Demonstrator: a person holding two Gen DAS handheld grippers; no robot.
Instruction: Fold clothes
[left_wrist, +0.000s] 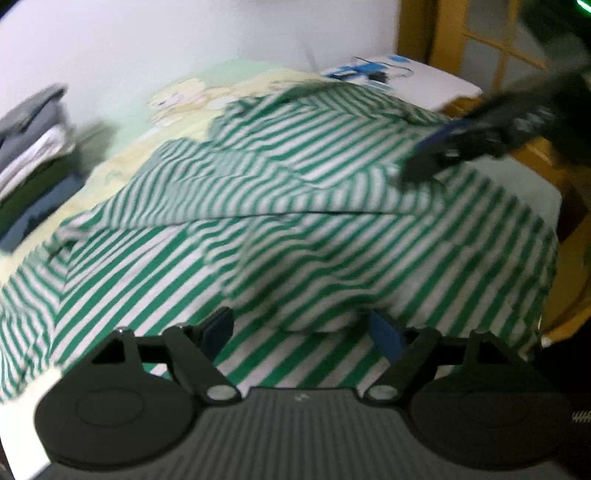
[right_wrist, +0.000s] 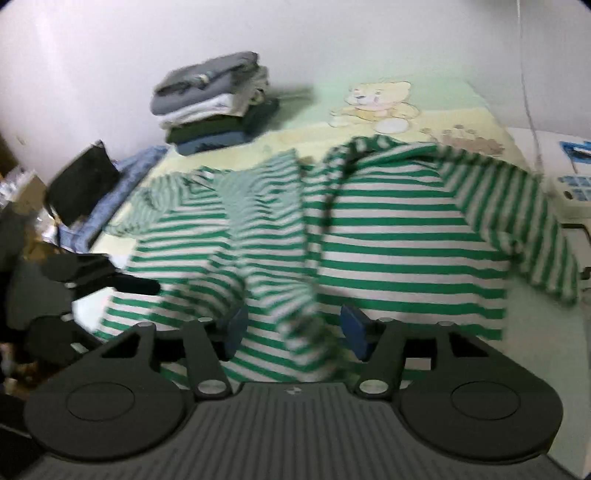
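Here, your two grippers work a green-striped shirt (left_wrist: 295, 206) spread across the bed sheet (right_wrist: 295, 122).

Your left gripper (left_wrist: 301, 330) stands released, its blue pads wide apart, a rumpled fold bulging just ahead of them without touching either. Your right gripper (right_wrist: 293, 328) has a bunched ridge of shirt between its pads; blur hides whether they press it. Only the left view shows the right gripper's fingers (left_wrist: 439, 147) reaching onto the far shoulder. Only the right view shows the folded stack (right_wrist: 214, 103) whole, well beyond the jaws, beside a bear print (right_wrist: 376, 103).
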